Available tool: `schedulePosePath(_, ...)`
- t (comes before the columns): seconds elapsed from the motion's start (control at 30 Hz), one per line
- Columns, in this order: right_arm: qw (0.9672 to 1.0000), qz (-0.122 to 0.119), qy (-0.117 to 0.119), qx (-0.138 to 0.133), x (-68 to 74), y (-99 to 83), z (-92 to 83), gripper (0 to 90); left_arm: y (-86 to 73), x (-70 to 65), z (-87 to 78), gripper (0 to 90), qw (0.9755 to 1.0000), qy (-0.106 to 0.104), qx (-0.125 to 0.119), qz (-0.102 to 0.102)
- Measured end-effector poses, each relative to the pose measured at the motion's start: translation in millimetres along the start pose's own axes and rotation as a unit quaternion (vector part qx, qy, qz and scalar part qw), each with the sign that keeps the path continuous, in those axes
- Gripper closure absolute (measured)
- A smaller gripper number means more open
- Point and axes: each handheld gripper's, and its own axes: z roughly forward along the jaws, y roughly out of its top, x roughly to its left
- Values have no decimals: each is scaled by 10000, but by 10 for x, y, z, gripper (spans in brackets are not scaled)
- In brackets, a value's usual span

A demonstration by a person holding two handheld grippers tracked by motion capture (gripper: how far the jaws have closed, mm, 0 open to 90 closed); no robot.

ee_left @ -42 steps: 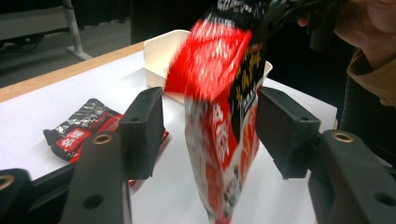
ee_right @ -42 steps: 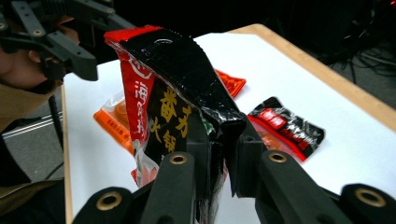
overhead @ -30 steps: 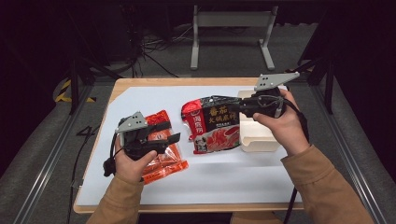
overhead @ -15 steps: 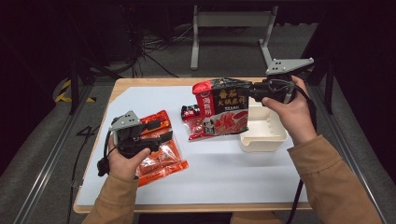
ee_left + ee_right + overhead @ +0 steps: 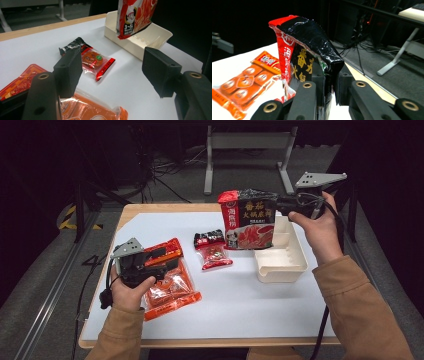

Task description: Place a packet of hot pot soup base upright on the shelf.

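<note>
Since the earlier frames, the right gripper [image 5: 280,206] has lifted the big red and black glossy foil pouch [image 5: 248,219] off the white surface; its jaws are pressed together on the pouch's crinkled edge. The pouch now hangs upright above the left rim of the cream plastic tray [image 5: 281,262], which stands near the right edge of the surface. A small red and black snack packet [image 5: 212,249] has come into sight in the middle of the surface, lying flat and apart from the tray.

Near the left edge, the left gripper [image 5: 112,72] has just been opening; its jaws stand wide apart with nothing between them. They hover over the flat orange transparent pack [image 5: 170,280] with its shiny, wrinkled film.
</note>
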Motion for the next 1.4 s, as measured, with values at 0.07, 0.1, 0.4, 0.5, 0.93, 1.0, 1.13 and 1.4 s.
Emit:
schedulePosePath(0.07, 10000, -2, -67, -49, -51, 5, -5, 804, -3, 13, -8, 336, 10000, 25, -2, -19)
schedulePosePath(0.1, 9999, -5, -101, -71, -76, 7, -6, 804, -5, 17, -11, 336, 10000, 31, 1, -31)
schedulePosePath(0.4, 9991, 87, -338, -220, -332, -48, 17, 805, -38, 68, -28, 331, 9999, 108, 37, -93)
schedulePosePath(0.5, 9988, 82, -432, -234, -415, -75, 17, 804, -50, 84, -31, 330, 9999, 121, 53, -100)
schedulePosePath(0.93, 9963, 54, -783, -362, -726, -165, -14, 803, -71, 130, -41, 325, 9997, 185, 67, -159)
schedulePosePath(1.0, 9958, 38, -836, -360, -764, -183, -11, 803, -75, 139, -44, 325, 9997, 187, 55, -169)
schedulePosePath(1.13, 9951, 7, -920, -359, -820, -224, 2, 801, -81, 151, -46, 323, 9996, 203, 76, -183)
schedulePosePath(1.4, 9942, -70, -1025, -326, -933, -369, 40, 800, -86, 160, -39, 321, 9996, 201, 89, -178)
